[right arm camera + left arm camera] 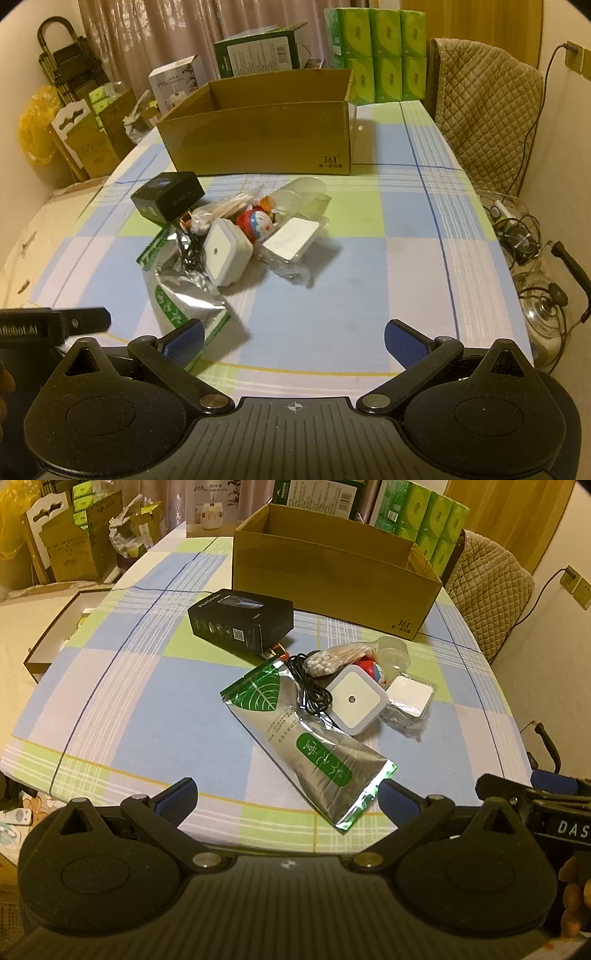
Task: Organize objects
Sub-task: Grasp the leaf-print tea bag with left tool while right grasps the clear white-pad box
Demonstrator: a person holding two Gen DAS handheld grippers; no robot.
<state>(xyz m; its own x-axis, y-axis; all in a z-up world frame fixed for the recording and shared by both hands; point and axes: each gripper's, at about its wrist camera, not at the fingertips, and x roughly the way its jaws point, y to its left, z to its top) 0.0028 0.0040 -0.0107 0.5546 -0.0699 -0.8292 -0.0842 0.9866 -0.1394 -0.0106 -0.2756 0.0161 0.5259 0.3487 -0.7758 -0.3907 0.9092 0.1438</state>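
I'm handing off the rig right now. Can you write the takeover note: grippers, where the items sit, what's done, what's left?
Left gripper: open, empty, above the near table edge.
Right gripper: open, empty, alongside it.
Cardboard box: at the far side of the table; the part of its inside in view is empty.
Pile mid-table: silver tea pouch, black box, black cable, white night light, cotton swab bag, toy figure, clear plastic case.
Done: nothing seen moved yet.
Left: everything in the pile, probably into the box.
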